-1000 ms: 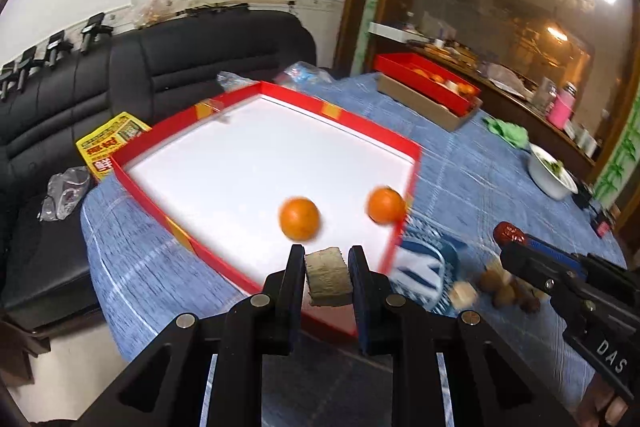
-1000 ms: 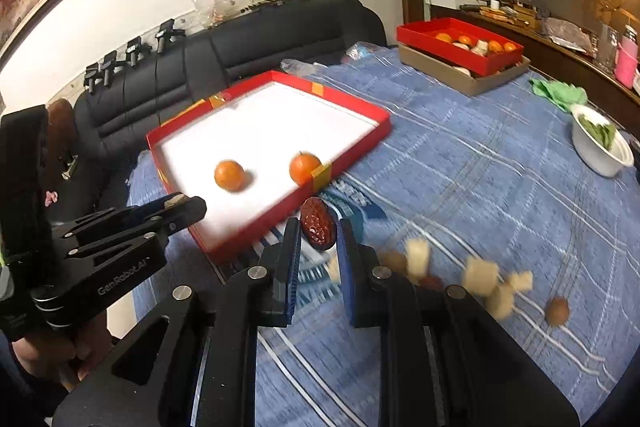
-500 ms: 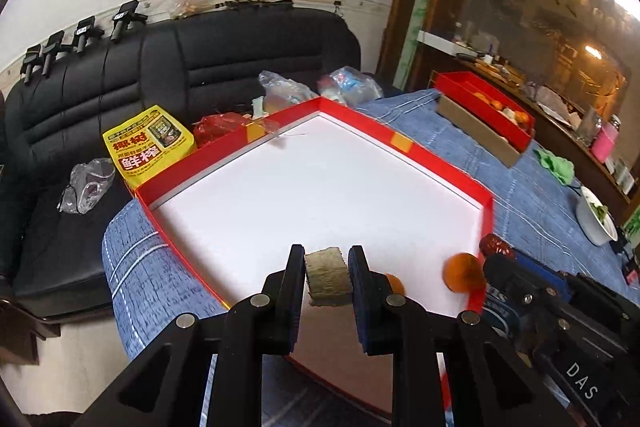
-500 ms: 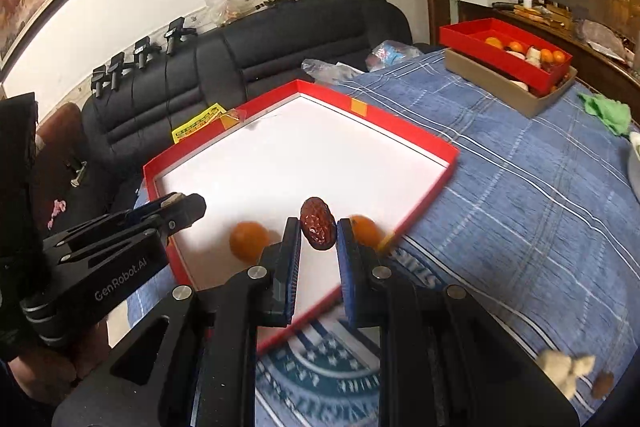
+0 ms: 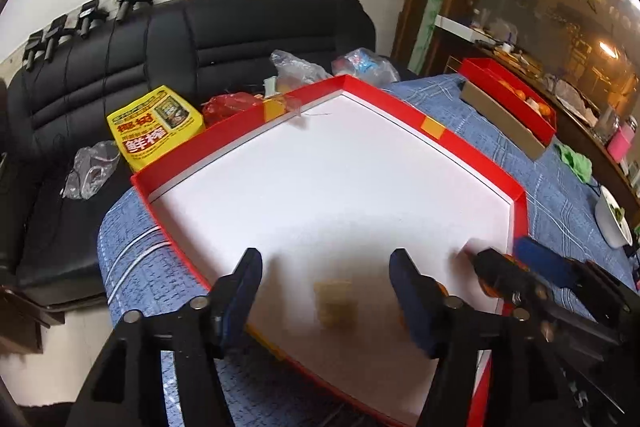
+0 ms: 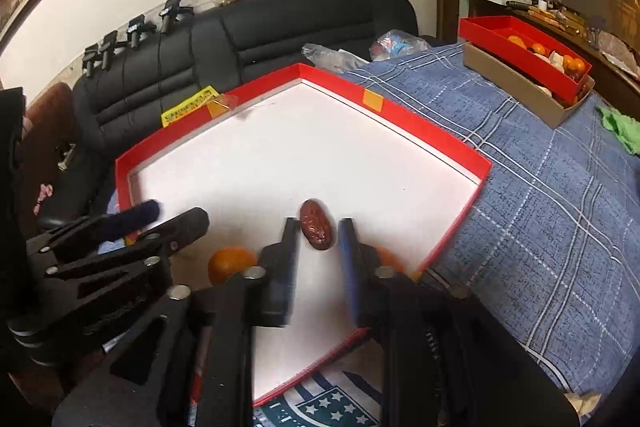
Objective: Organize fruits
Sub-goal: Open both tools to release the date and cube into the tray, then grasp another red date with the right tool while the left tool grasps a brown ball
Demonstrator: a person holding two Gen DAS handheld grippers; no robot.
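Both grippers hang over the near end of the big red tray (image 5: 472, 151) with the white floor, which lies on the blue checked tabletop (image 6: 540, 187).

The left gripper (image 5: 326, 267) has its jaws opening, spread wide. Between them, touching neither pad, is a pale tan block (image 5: 334, 303), blurred, over the white floor near the tray's near wall; whether it rests there or is in the air cannot be told.

The right gripper (image 6: 316, 227) has its jaws opening too. A dark red date (image 6: 316, 229) sits between the two fingers, tilted, and it looks free of both pads, though a touch on one side cannot be ruled out. It is over the white floor toward the tray's near right corner.

Two oranges are in the tray at the near edge. One orange (image 6: 232, 263) shows just left of the right gripper's left finger; the other orange (image 6: 386, 257) is mostly hidden behind its right finger, near the tray wall.

In the left wrist view the right gripper comes in from the lower right, just beside the tray's right wall.

Well apart, at the far right of the tabletop, a small red box (image 6: 520, 47) with oranges sits on a brown box (image 6: 516, 91). A black sofa (image 5: 260, 35) stands behind the tabletop, with a yellow packet (image 5: 154, 127) on it
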